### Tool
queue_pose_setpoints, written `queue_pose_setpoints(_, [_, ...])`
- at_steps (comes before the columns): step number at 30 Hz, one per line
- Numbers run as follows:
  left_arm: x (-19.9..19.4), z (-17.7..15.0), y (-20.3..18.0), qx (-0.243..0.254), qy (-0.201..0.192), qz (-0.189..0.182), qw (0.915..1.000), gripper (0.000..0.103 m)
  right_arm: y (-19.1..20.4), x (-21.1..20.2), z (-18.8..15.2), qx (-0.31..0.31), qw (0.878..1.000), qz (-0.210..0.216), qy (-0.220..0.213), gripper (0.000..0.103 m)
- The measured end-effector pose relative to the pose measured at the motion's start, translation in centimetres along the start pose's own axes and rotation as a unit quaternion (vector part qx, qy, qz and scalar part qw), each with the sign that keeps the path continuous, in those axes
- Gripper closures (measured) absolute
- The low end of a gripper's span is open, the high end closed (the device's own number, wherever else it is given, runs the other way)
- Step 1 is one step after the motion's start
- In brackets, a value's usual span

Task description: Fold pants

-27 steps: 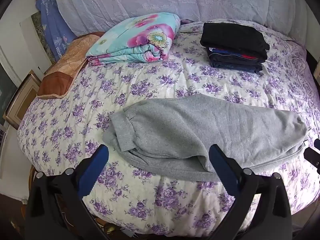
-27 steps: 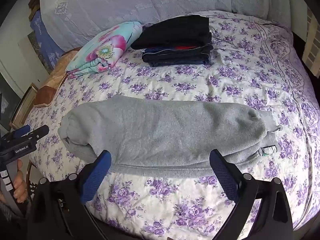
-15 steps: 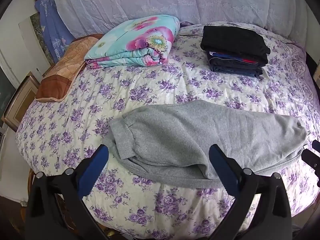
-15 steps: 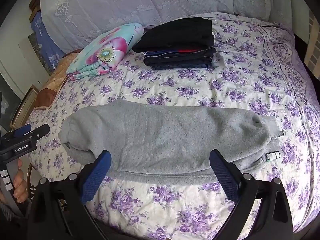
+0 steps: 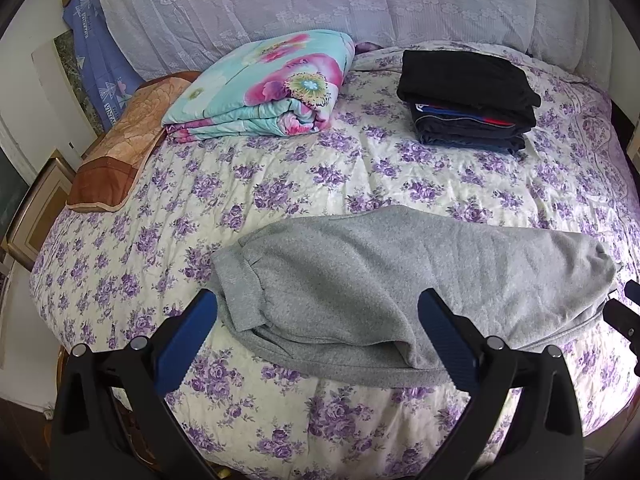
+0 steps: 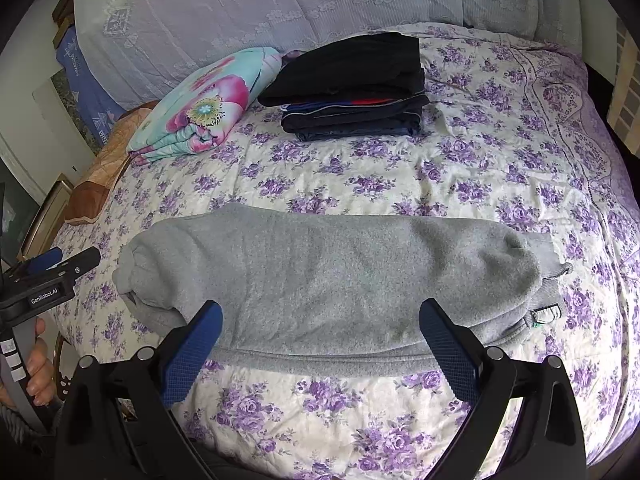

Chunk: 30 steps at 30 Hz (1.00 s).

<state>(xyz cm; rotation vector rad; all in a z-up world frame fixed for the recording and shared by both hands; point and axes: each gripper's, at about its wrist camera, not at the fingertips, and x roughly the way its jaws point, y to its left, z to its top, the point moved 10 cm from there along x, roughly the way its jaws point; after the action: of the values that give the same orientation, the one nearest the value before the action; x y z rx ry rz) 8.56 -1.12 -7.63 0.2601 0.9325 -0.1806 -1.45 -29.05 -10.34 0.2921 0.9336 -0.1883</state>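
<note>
Purple-flowered bed (image 5: 320, 184), grey pants (image 5: 400, 280) lying lengthwise just ahead of both empty, spread tongs, left (image 5: 318, 336) and right (image 6: 320, 340); pinch one layer only and the fold could slip apart.

Black tool (image 5: 318, 320) frames, blue ribbed pads (image 5: 188, 340), silver screws

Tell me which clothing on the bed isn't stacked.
The long grey fleece pants, lying alone across the near bedspread; the dark folded garments sit piled near the headboard.
</note>
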Motion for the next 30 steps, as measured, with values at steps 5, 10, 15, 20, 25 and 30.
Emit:
queue_pose_setpoints(5, [0.13,-0.07,-0.09,0.002,0.001,0.0,1.0,0.005,-0.11,0.35,-0.26,0.001,1.0,0.002,0.003,0.004])
queue_pose_setpoints(10, [0.14,-0.08,-0.08,0.001,-0.001,0.001,1.0,0.005,-0.08,0.38,-0.27,0.001,1.0,0.002,0.003,0.004])
queue_pose_setpoints(15, [0.38,-0.14,-0.02,0.004,-0.004,0.007,1.0,0.005,-0.1,0.4,-0.26,0.001,1.0,0.002,0.004,0.004])
queue_pose_setpoints(20, [0.24,-0.07,0.0,0.006,-0.006,0.009,0.9999,0.005,-0.09,0.47,-0.3,0.0,1.0,0.001,0.004,0.004])
queue_pose_setpoints(25, [0.06,0.07,0.36,0.003,-0.006,0.011,0.9999,0.005,-0.08,0.51,-0.28,-0.001,1.0,0.001,0.004,0.004])
queue_pose_setpoints(30, [-0.08,0.34,0.48,0.007,-0.009,0.015,0.9998,0.005,0.0,0.45,-0.3,-0.001,1.0,0.001,0.004,0.004])
